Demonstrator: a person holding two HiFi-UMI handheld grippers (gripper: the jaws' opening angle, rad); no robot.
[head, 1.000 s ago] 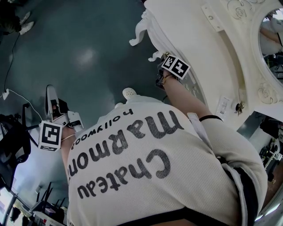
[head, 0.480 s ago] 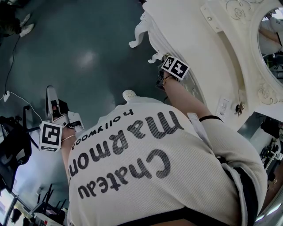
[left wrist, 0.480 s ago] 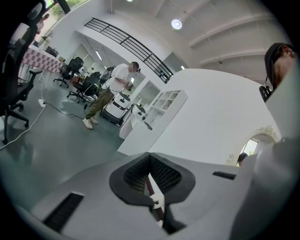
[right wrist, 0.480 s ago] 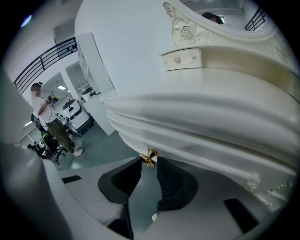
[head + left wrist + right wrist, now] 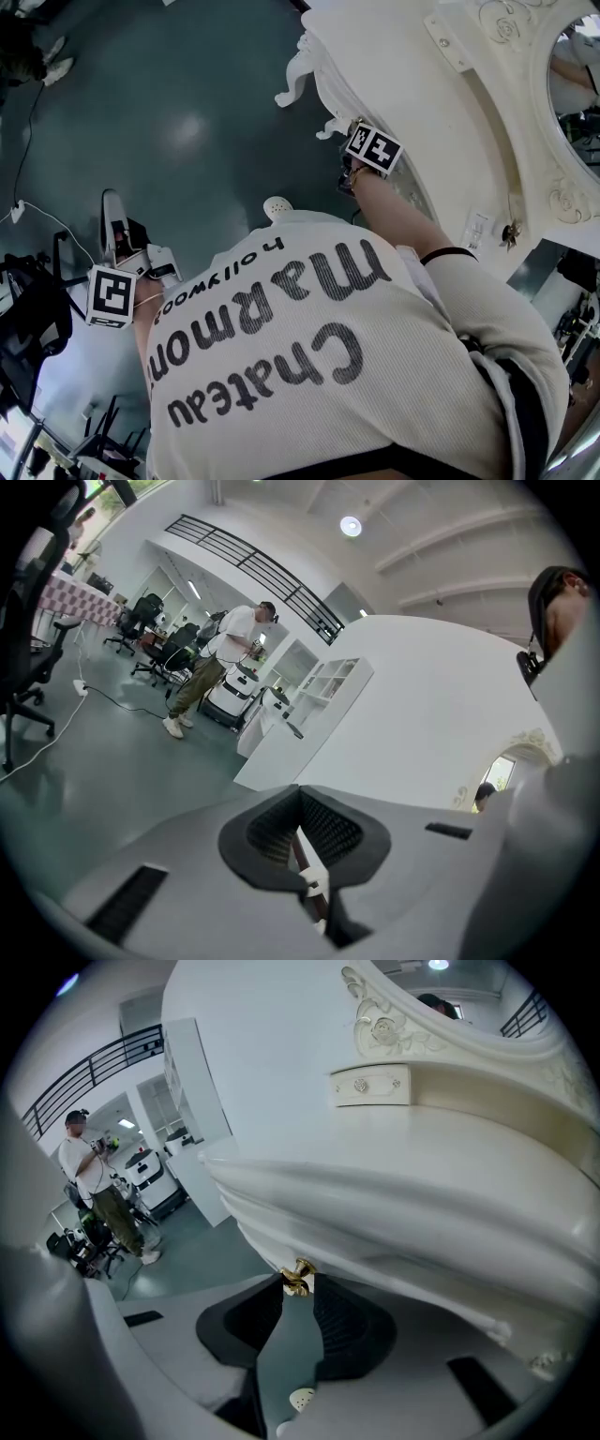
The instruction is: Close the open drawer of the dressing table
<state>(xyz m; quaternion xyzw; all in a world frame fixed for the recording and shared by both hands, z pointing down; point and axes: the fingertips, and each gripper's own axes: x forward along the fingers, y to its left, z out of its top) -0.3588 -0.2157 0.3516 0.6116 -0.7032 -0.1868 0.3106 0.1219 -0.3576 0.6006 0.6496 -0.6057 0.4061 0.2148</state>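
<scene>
Dead ahead at 12 o'clock of the right gripper point(image 5: 298, 1276) sits the drawer front point(image 5: 375, 1241); it's clamped on the brass knob point(image 5: 296, 1284), so probably a straight push. Left gripper point(image 5: 301, 791), closed and empty, hangs well away.

The person's right arm point(image 5: 401, 220) reached forward and down, with the right gripper point(image 5: 298, 1288) tilted steeply and its tongs pinched on a brass knob point(image 5: 297, 1278). The left gripper point(image 5: 300, 797) was held out to the side, nearly level, tongs closed and empty.
</scene>
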